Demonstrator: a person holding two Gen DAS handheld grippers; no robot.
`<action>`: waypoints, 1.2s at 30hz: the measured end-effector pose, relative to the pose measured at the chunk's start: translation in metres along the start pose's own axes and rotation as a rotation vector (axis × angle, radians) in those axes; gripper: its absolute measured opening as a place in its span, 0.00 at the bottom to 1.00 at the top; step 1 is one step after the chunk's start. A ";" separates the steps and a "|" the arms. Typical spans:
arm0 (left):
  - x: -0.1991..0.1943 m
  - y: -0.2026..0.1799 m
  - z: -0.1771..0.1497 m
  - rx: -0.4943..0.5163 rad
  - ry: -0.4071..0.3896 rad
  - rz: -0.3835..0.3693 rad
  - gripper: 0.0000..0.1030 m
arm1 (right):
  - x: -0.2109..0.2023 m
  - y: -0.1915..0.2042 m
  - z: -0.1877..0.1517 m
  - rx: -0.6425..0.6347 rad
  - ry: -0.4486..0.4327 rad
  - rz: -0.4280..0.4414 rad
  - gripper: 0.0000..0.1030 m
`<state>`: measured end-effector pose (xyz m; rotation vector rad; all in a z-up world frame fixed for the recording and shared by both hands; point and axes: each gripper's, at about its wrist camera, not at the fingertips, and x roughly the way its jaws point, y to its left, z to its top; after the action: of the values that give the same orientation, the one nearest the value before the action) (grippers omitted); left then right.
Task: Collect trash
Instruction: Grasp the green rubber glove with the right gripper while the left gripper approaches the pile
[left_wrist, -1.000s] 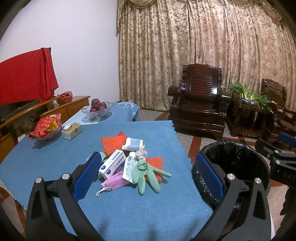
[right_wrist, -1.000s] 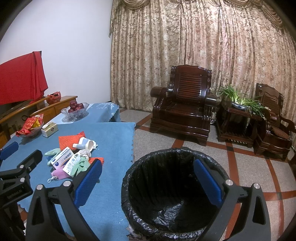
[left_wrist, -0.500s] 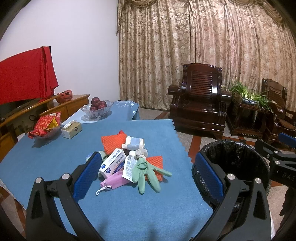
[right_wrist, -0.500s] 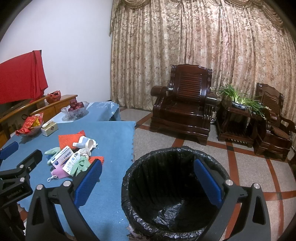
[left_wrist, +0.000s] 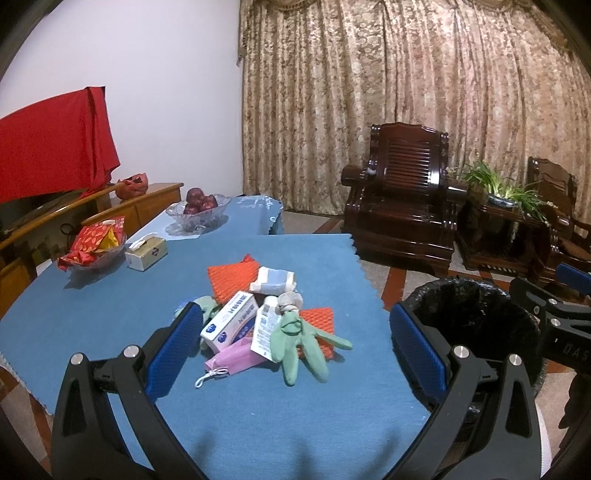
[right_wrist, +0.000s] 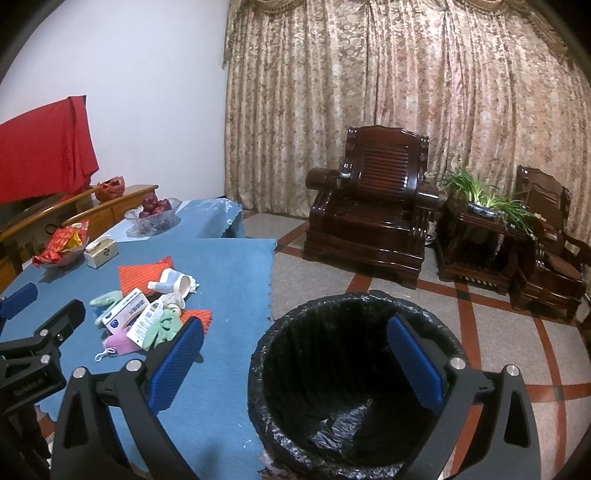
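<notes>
Left gripper (left_wrist: 295, 347): held above the near part of the blue tablecloth (left_wrist: 110, 295), its blue-padded jaws spread wide apart, nothing between them. The trash pile is framed between the jaws, farther along the table.

Right gripper (right_wrist: 295, 354): held over the black-lined trash bin (right_wrist: 351, 387), jaws likewise wide apart and empty. The bin is placed on the floor just right of the table's right edge.

Trash pile, gathered at the middle of the cloth:
- green glove (left_wrist: 299, 343), laid at the near right, fingers spread toward the near side;
- white and blue box (left_wrist: 229, 321), left of the glove;
- white labelled packet (left_wrist: 263, 332), propped between box and glove;
- pink face mask (left_wrist: 232, 360), nearest item, partly under the box;
- orange mesh sleeve (left_wrist: 231, 275), at the far side;
- paper cup (right_wrist: 173, 282), tipped on its side upon the orange mesh.

Other items, far left of the table: tissue box (left_wrist: 146, 253), dish of red snack packets (left_wrist: 92, 245), glass bowl of red fruit (left_wrist: 197, 210).
</notes>
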<state>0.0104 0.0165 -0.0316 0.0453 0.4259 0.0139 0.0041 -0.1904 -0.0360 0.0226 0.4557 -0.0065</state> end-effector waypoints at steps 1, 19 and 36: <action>0.001 0.005 0.002 -0.008 0.002 0.008 0.95 | 0.002 0.003 0.000 -0.005 0.003 0.008 0.94; 0.065 0.112 -0.011 -0.034 0.075 0.221 0.95 | 0.087 0.074 0.002 -0.066 0.090 0.188 0.91; 0.145 0.132 -0.046 -0.058 0.218 0.154 0.81 | 0.207 0.145 -0.026 -0.167 0.302 0.293 0.67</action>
<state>0.1230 0.1532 -0.1275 0.0189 0.6391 0.1842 0.1803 -0.0452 -0.1472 -0.0754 0.7506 0.3265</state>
